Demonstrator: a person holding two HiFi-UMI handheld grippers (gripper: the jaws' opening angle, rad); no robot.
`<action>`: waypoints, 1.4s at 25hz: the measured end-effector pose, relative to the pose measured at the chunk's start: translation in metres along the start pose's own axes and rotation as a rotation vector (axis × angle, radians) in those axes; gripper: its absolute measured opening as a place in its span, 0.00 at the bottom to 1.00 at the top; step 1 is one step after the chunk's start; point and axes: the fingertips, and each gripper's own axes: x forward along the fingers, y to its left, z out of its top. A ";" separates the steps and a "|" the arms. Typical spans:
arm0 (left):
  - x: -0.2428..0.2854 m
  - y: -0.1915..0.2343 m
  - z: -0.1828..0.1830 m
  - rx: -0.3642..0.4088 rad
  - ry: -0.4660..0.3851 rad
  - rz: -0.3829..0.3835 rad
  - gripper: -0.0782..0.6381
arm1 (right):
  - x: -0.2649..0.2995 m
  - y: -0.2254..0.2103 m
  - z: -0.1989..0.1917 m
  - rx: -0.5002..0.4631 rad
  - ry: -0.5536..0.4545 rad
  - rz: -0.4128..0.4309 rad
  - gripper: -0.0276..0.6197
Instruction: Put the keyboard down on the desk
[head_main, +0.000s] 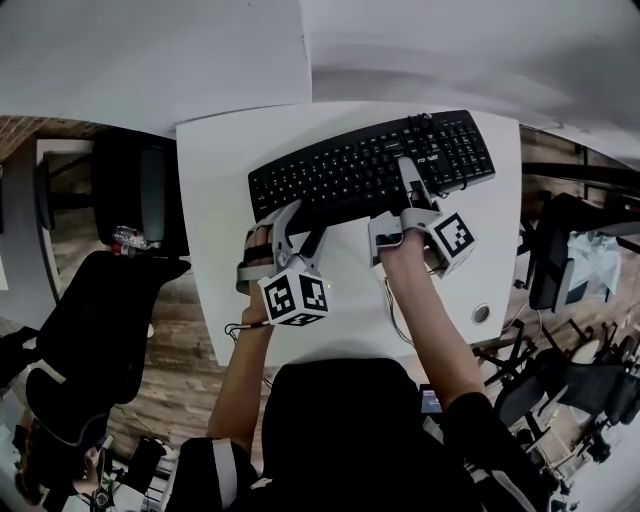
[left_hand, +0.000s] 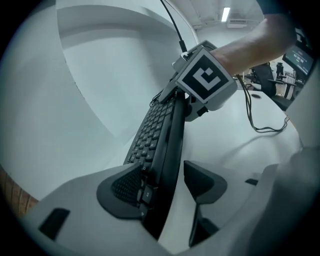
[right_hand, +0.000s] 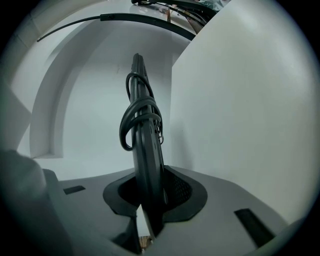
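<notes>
The left gripper (left_hand: 162, 182) has its 2 fingers spread, with the near-left edge of the keyboard (left_hand: 155, 125) standing between them: 1 finger lies against the key side, while the other stands clear of the underside with a strip of white tabletop (left_hand: 235, 150) showing in the gap. The right gripper (right_hand: 150, 192) has its 2 fingers pinching the keyboard (right_hand: 145, 150) by its front edge, 1 on each face; a coiled black cable (right_hand: 137, 117) is bundled against the keyboard farther along. From the head view, the left gripper (head_main: 300, 228) sits at the keyboard's near-left corner and the right gripper (head_main: 410, 195) at the front edge right of the middle, 1 finger lying across the keys. Each gripper carries a marker cube, the left one (head_main: 295, 297) nearer the person and the right one (head_main: 452, 240) beside the right hand (head_main: 405, 250). The keyboard (head_main: 370, 165) lies over the far half of the tabletop (head_main: 215, 200), set at a slant with its right end farther away; I cannot tell whether its base rests fully on the surface. A black chair (head_main: 100, 310) stands on the wooden floor to the left of the tabletop.
</notes>
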 end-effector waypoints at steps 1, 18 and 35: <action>0.001 0.002 -0.001 0.013 0.008 0.012 0.50 | 0.000 -0.001 -0.001 0.005 0.000 -0.008 0.20; 0.008 0.012 -0.008 0.055 0.050 0.004 0.41 | 0.003 -0.027 -0.004 0.061 0.061 -0.078 0.19; 0.023 0.029 -0.009 0.099 0.075 -0.010 0.41 | 0.009 -0.029 -0.009 0.014 0.267 -0.109 0.19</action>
